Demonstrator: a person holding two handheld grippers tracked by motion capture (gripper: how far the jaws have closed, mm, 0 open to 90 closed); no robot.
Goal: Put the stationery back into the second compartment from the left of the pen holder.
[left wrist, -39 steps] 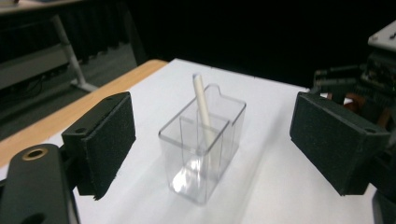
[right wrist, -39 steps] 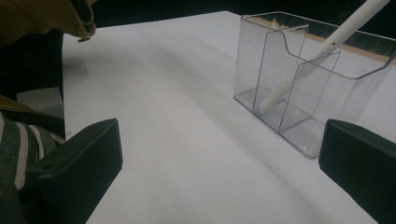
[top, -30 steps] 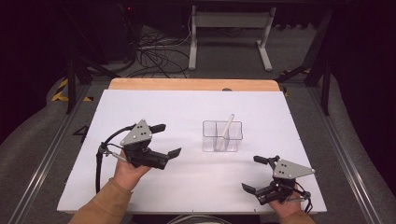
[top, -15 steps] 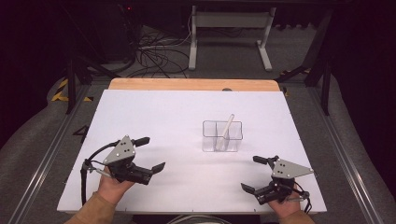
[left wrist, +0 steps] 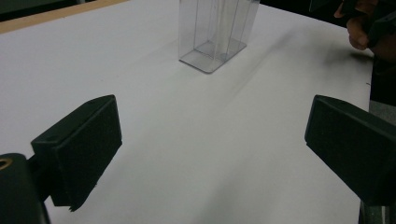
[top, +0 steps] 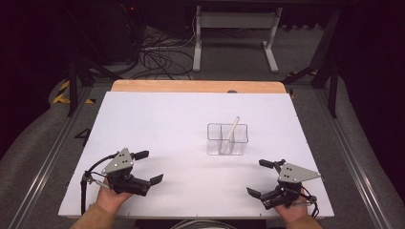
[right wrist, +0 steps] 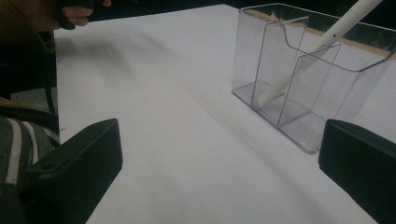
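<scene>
I have both hands low at the near edge of the flat white worktop (top: 157, 124), and I take the clear plastic two-compartment holder (top: 227, 139) as my landmark. My left claw (top: 146, 166) sits well to the near left of the holder, palm under the grip, its grey three-cornered plate tilted up and its two black jaws pointing roughly toward the holder's side of the board; they stand wide apart with nothing between them, and the left gripper view confirms it, bare white surface showing across the gap. My right claw (top: 261, 177) rests to the near right of the holder, closer to it than the left one is, jaws also spread wide and empty, aimed inward across the board. The slim white stick (top: 230, 133) stands tilted inside the holder, its lower end on the floor of one compartment beside the middle divider and its upper end leaning out over the far rim. In the left gripper view the holder (left wrist: 215, 32) is cut off at the top and the stick inside it is only a pale smear I cannot trace. In the right gripper view the stick (right wrist: 317, 46) runs out of frame at its top, and the holder (right wrist: 299, 79) loses its far corner at the edge. My forearms are cropped at the bottom of the high view.
</scene>
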